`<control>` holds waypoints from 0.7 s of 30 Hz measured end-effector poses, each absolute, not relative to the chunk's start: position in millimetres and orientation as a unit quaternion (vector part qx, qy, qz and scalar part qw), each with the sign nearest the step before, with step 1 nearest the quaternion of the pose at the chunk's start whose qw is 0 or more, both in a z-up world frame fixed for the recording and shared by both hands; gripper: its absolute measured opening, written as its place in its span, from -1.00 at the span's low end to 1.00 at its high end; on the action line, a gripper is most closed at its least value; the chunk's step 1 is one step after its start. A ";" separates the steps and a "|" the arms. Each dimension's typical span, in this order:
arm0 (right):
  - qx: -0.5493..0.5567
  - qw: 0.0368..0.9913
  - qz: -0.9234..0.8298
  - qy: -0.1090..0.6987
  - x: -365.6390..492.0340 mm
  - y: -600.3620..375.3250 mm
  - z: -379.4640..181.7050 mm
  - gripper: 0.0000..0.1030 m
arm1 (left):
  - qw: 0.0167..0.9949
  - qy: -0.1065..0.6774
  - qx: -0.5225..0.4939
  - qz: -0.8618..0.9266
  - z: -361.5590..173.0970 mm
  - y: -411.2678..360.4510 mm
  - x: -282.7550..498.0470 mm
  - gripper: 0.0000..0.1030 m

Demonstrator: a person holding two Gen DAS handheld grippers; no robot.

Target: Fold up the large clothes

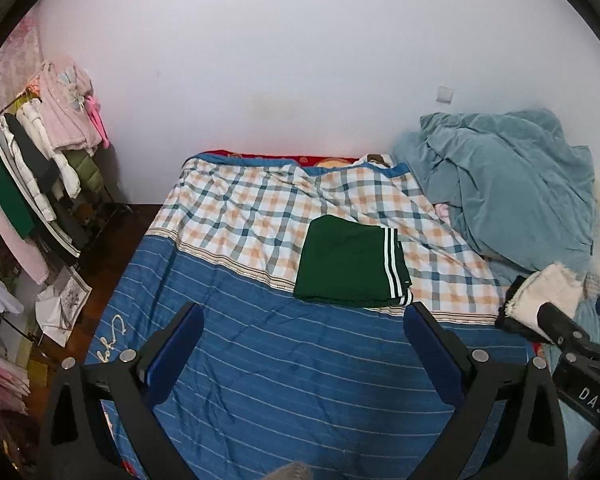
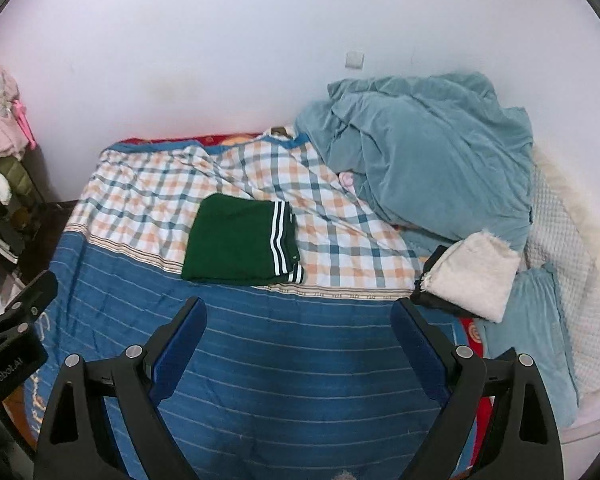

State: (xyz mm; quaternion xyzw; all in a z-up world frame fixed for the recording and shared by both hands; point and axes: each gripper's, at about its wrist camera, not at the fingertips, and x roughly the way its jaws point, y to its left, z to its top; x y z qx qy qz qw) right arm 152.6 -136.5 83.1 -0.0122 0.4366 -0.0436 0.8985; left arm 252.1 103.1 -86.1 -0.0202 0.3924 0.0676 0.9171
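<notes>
The green garment (image 1: 350,264) lay folded into a neat rectangle on the bed (image 1: 260,360), straddling the seam where the checked part of the cover met the blue striped part; its white-striped edge faced the right side, towards the heap of bedding; I took it for finished, since every edge looked squared and nothing trailed loose. The left claw (image 1: 304,332) hung above the blue stripes just short of the garment, its blue pads spread wide and holding nothing; the right claw (image 2: 298,326) hovered likewise, jaws apart and empty, near the same front edge. That both were clear of the cloth suggested to me the fold was done and the hands were free for the next piece. A cream fleecy garment (image 2: 474,276) sat folded at the right of the bed, atop something dark, well apart from the green one; probably set aside there to keep the middle free for working. The teal blanket (image 2: 428,152) was bunched against the wall, likely pushed back for the same reason; a clothes rack (image 1: 32,168) stood off to the left, beside the bed, hung with coats.
</notes>
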 end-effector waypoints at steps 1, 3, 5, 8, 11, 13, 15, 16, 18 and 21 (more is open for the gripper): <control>-0.011 0.902 -0.043 0.430 143.0 -139.2 93.4 0.84 | 0.918 0.389 -0.021 0.066 -81.3 102.4 247.0 0.98; -0.009 0.907 -0.043 0.420 128.0 -142.6 110.1 0.84 | 0.920 0.385 -0.018 0.066 -73.3 99.9 236.6 0.98; -0.007 0.910 -0.041 0.412 114.0 -145.4 125.2 0.84 | 0.921 0.384 -0.018 0.066 -68.2 98.7 230.9 0.98; -0.010 0.914 -0.036 0.405 100.3 -150.6 138.4 0.84 | 0.921 0.383 -0.018 0.067 -59.9 96.5 220.6 0.98; -0.010 0.916 -0.035 0.398 87.3 -151.8 150.9 0.84 | 0.920 0.384 -0.018 0.073 -53.6 97.5 212.8 0.98; -0.010 0.917 -0.032 0.397 80.5 -153.1 157.8 0.84 | 0.918 0.387 -0.020 0.077 -49.0 97.5 209.5 0.98; -0.012 0.918 -0.031 0.396 75.0 -154.4 163.7 0.84 | 0.918 0.389 -0.024 0.080 -44.1 97.6 205.5 0.98; -0.012 0.917 -0.029 0.397 74.4 -154.3 165.3 0.84 | 0.918 0.388 -0.025 0.080 -41.9 97.5 203.1 0.98; -0.013 0.917 -0.025 0.399 71.9 -155.9 168.8 0.85 | 0.919 0.384 -0.022 0.081 -37.5 95.7 198.7 0.98; -0.015 0.918 -0.022 0.395 67.5 -156.4 176.1 0.86 | 0.921 0.380 -0.019 0.085 -32.7 94.5 193.9 0.98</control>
